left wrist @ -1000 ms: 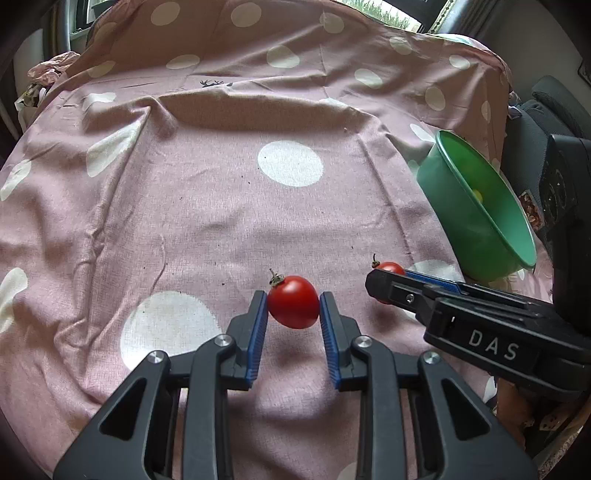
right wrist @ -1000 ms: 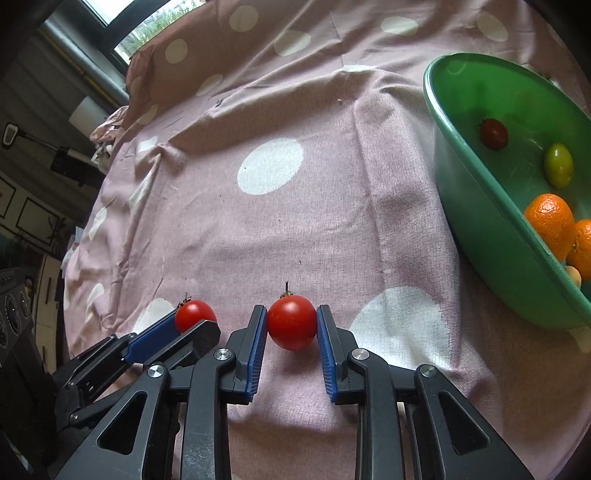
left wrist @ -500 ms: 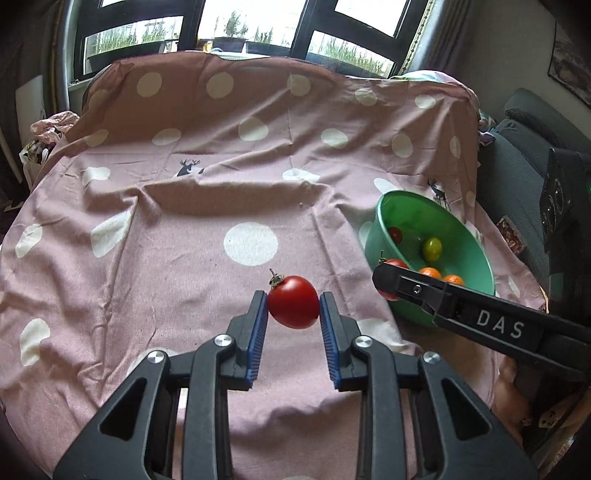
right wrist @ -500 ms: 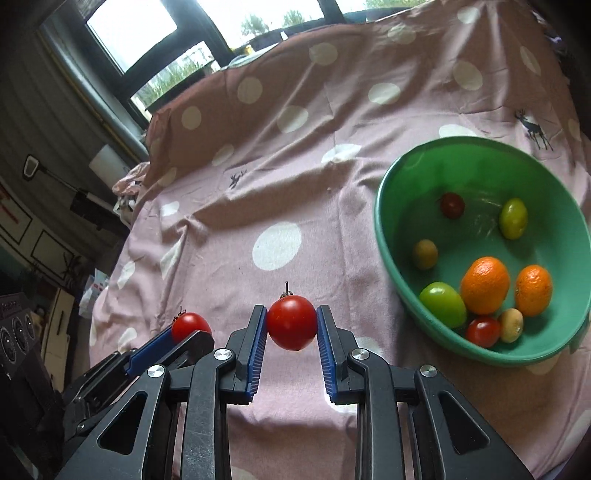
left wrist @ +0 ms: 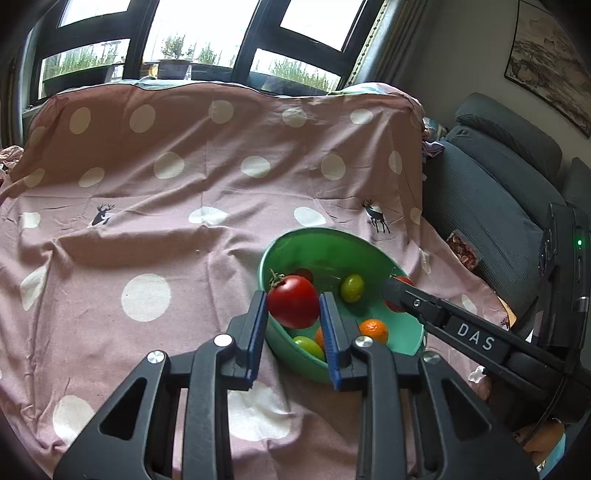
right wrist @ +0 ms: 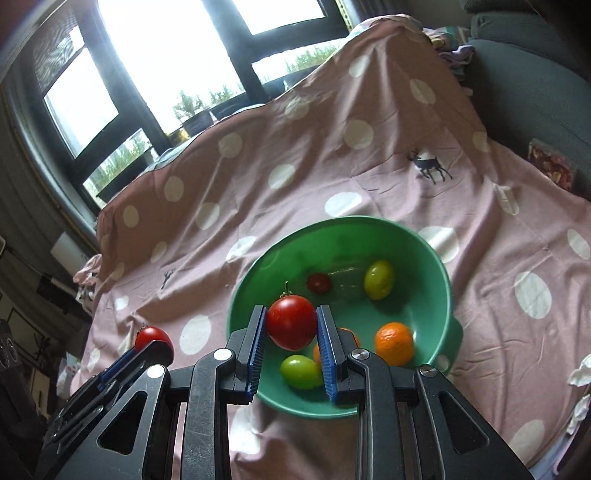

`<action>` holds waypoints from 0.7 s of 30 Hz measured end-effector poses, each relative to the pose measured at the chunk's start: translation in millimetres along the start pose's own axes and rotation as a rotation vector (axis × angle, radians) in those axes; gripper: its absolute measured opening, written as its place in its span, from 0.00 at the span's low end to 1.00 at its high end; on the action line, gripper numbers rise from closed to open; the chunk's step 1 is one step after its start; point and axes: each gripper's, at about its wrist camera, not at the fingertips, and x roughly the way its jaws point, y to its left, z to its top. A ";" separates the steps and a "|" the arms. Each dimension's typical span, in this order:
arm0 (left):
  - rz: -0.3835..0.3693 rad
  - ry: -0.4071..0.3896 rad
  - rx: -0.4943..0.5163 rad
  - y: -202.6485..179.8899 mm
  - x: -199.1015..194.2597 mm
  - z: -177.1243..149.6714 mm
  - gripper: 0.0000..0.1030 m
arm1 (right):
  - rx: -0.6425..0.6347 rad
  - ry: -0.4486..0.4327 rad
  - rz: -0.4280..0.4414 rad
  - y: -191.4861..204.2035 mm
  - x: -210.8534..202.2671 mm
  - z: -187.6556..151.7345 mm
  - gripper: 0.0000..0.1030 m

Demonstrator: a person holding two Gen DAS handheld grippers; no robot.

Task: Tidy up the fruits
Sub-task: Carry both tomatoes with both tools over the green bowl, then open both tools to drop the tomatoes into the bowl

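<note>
My left gripper (left wrist: 293, 308) is shut on a red tomato (left wrist: 292, 301) and holds it in the air over the near left rim of the green bowl (left wrist: 310, 236). My right gripper (right wrist: 291, 326) is shut on a second red tomato (right wrist: 291, 322) above the bowl's (right wrist: 448, 295) near left side. The bowl holds several fruits: oranges (right wrist: 393, 343), green ones (right wrist: 378, 278) and a small red one (right wrist: 319, 283). The right gripper shows in the left wrist view (left wrist: 397, 295), and the left gripper shows in the right wrist view (right wrist: 153, 341).
The bowl stands on a pink cloth with white dots (left wrist: 147, 221) that covers the table. A grey sofa (left wrist: 498, 184) is at the right. Windows (left wrist: 184, 33) are behind the table's far edge.
Both grippers have risen and moved right with their tomatoes, from low over the cloth to above the bowl. Their grip has not changed.
</note>
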 end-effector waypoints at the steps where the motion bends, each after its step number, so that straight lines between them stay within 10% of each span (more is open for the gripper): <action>1: -0.008 0.008 0.003 -4.1 5.0 0.8 0.28 | 0.011 -0.003 -0.010 -5.3 -0.2 1.3 0.25; 21: -0.086 0.207 0.004 -28.3 86.0 -9.4 0.28 | 0.111 0.082 -0.034 -58.1 28.1 7.1 0.25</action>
